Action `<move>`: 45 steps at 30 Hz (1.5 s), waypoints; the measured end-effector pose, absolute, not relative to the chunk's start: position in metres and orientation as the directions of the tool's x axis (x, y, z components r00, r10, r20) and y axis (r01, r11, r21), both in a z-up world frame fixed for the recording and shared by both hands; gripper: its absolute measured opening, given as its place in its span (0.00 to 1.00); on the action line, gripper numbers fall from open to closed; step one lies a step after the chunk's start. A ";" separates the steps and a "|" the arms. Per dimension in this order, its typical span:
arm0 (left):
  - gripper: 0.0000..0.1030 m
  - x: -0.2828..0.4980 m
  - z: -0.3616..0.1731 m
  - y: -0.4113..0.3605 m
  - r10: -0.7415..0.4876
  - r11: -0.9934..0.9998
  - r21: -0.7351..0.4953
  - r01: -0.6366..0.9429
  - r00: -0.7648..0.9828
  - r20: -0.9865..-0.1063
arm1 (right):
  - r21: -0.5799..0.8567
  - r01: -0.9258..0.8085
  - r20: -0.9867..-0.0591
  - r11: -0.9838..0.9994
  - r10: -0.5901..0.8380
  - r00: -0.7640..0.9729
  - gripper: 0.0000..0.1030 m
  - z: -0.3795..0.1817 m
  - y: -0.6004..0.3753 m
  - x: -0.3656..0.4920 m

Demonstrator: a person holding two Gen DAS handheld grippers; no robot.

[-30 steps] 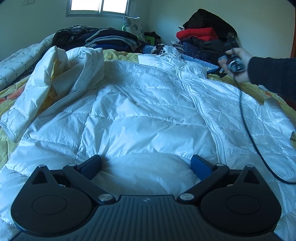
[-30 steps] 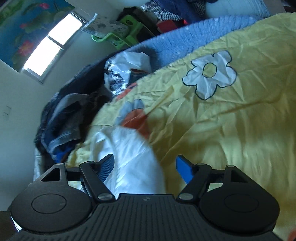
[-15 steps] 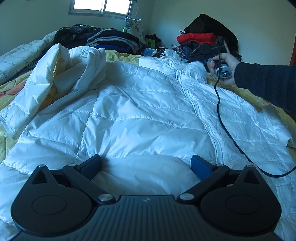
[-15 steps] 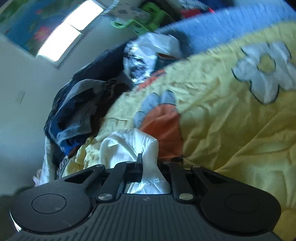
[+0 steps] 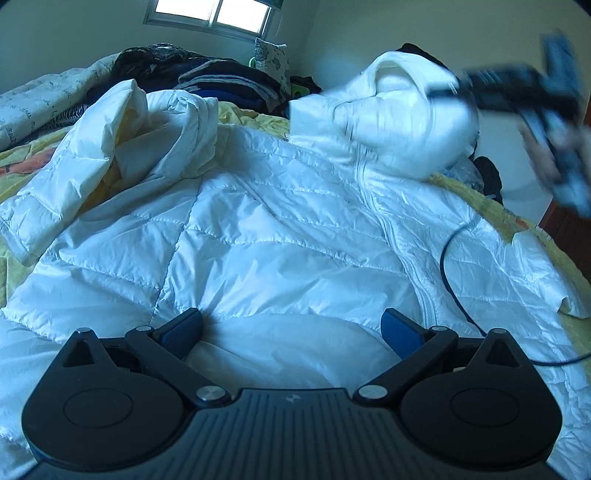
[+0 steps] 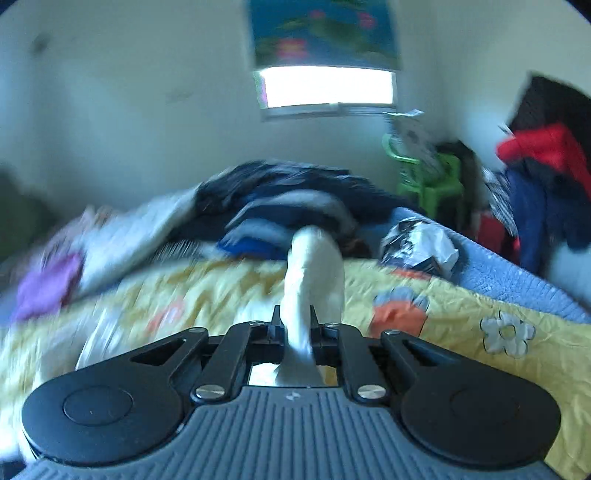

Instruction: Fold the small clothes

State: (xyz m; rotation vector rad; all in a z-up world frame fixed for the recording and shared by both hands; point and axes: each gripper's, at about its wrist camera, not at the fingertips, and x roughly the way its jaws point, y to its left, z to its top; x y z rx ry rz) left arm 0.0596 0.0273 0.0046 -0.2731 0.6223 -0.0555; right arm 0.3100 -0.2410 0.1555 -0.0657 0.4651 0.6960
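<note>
While my left gripper rests released on the white puffer jacket spread across the bed, my right gripper is clenched on its hood. It looks light, soft, slippery; I'd grab seams or hems.

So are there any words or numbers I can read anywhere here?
None can be read.
Quilt: grey script, too small to read.
Left gripper and right gripper: a tiny logo mark on each body, no letters.
Poster: flowers only, blurred.
</note>
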 end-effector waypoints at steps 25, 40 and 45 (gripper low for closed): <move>1.00 0.109 0.093 -0.023 -0.125 0.979 -0.195 0.052 0.915 -0.383 | 0.551 -0.216 -0.602 0.806 0.563 0.567 0.85 0.041 -0.358 0.069; 1.00 0.186 -0.002 -0.071 -0.075 0.994 0.012 0.108 0.764 -0.641 | 0.558 -0.146 -0.639 0.817 0.535 0.553 0.86 0.024 -0.370 0.075; 1.00 0.185 -0.001 -0.070 -0.084 0.994 0.000 0.110 0.766 -0.637 | 0.561 -0.128 -0.637 0.818 0.525 0.564 0.87 0.026 -0.382 0.079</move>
